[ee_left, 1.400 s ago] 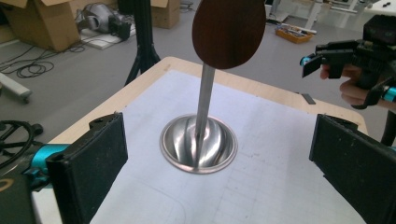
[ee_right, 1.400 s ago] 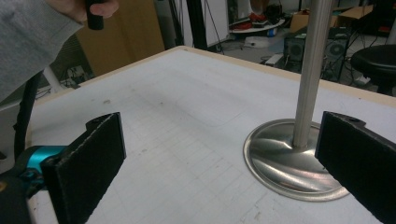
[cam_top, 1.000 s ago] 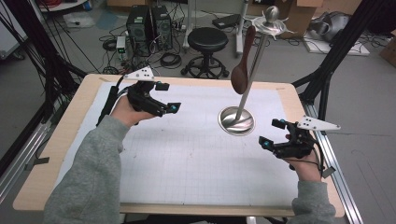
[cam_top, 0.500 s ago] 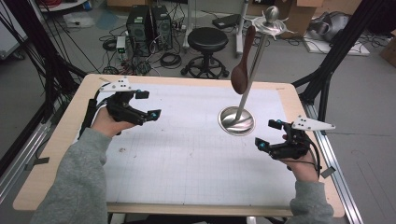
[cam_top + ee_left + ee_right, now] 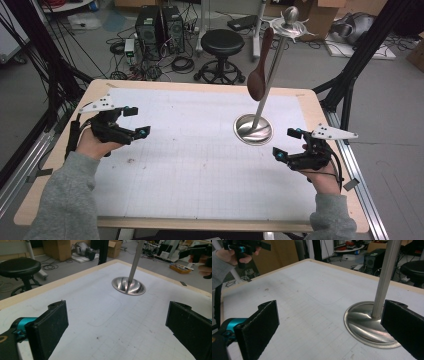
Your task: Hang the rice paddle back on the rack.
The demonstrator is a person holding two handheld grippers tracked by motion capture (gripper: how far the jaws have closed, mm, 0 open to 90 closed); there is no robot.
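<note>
A metal stand [image 5: 254,129] with a round dish base and a slanted pole stands on the white grid mat [image 5: 200,165], right of centre. From the hooks at its top hangs a brown wooden spoon [image 5: 259,75]. My left gripper [image 5: 137,121] hovers over the mat's left side, open and empty. My right gripper [image 5: 286,143] is just right of the stand's base, open and empty too. The left gripper view has its jaws [image 5: 117,315] wide apart, with the stand base [image 5: 128,286] far ahead. In the right gripper view the base [image 5: 367,325] lies close, between the spread jaws [image 5: 329,312].
The wooden table edge [image 5: 200,222] frames the mat, with aluminium rails [image 5: 367,200] along both sides. Beyond the far edge, on the floor, are a black stool [image 5: 222,42], computer towers [image 5: 160,25] and loose cables. Black frame legs [image 5: 350,85] rise at the right.
My left gripper has moved left and toward the near side, away from the stand. The right gripper has shifted slightly left. Both stayed open.
</note>
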